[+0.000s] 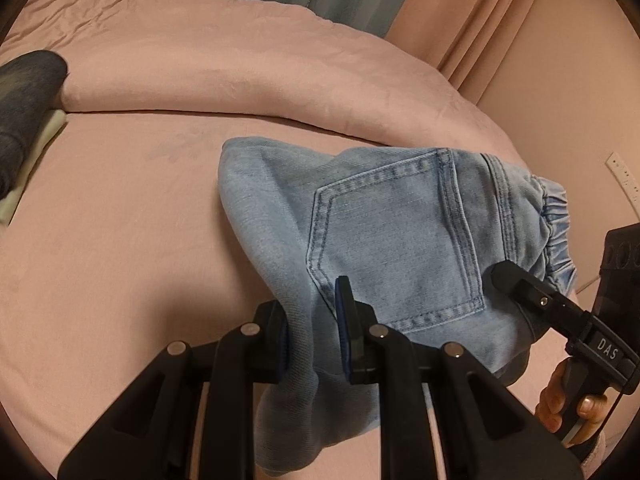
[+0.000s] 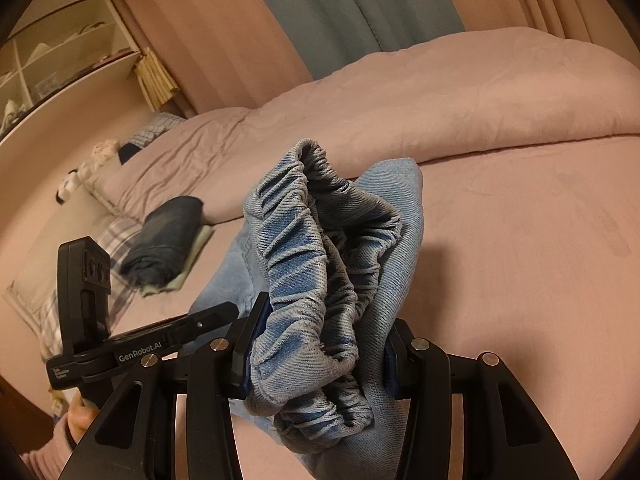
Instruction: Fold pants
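Note:
Light blue denim pants (image 1: 400,232) hang folded above the pink bed, back pocket facing the left wrist view. My left gripper (image 1: 312,344) is shut on a folded edge of the pants, cloth bunched between its blue pads. My right gripper (image 2: 316,356) is shut on the gathered elastic waistband (image 2: 316,248); it also shows at the right of the left wrist view (image 1: 516,280). The left gripper's body appears at the left of the right wrist view (image 2: 132,340). The lower part of the pants droops out of sight below both grippers.
The pink bed sheet (image 1: 120,240) spreads below, with a rolled-back pink duvet (image 1: 240,68) behind. A folded dark denim garment on a pale cloth (image 2: 164,244) lies left, near plaid pillows (image 2: 116,240). Curtains (image 2: 352,12) and a shelf unit (image 2: 60,60) stand beyond.

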`<state>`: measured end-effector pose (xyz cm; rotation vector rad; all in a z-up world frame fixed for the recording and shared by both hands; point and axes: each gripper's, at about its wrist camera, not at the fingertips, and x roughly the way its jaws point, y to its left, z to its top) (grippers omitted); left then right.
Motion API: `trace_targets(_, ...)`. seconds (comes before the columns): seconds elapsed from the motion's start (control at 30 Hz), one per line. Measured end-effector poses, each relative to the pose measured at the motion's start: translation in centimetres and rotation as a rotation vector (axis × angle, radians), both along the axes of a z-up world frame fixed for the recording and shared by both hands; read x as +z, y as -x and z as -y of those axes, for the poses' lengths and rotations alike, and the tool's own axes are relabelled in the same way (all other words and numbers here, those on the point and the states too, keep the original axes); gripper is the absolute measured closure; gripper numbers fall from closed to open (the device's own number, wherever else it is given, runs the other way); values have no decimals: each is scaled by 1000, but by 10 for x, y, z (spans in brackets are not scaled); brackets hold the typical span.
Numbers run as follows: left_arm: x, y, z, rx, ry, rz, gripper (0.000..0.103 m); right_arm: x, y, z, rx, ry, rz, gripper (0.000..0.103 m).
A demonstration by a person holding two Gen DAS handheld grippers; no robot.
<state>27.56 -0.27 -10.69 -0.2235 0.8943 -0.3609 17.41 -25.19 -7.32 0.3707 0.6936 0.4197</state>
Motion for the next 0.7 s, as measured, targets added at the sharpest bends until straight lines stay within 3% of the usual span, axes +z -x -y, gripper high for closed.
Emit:
trace_targets(0.1,-12,-17,2,5,-12,-23,86,-11,-17,3,-10,-2,-24,54)
trace_targets(0.2,-30,-28,-3,23,-17,-59,84,-37,-34,10,-33,-16,-113,52)
trace_targets(0.23,-34,-29,-5,29,-22,-64,80,-43,-37,12,-47,-16,-137,50)
trace_targets(0.27,-37,-30,-7,31,-21,-74,70,-52,-40,18,-64,-27,-175,50)
trace_targets(0.3,-40,-32,-10,43,-28,-84,52,-59,-43,24,-76,-48,-208,46)
trace_targets(0.33,-41,-32,-15,66,-35,-84,44,-64,-44,29,-86,-73,-233,42)
trace_targets(0.37,-41,-30,-19,77,-32,-85,39,-68,-43,37,-91,-115,-255,42)
trace_targets(0.43,-34,-24,-27,99,-44,-74,41,-66,-33,48,-106,-171,-272,40)
trace_targets(0.5,-20,-11,-30,122,-98,-25,41,-57,-21,57,-156,-149,-259,39)
trace_targets(0.6,0,8,-26,111,-154,80,35,-18,12,63,-264,-21,-106,38)
trace_targets(0.7,10,18,-9,67,-179,146,24,11,26,33,-166,126,33,38)
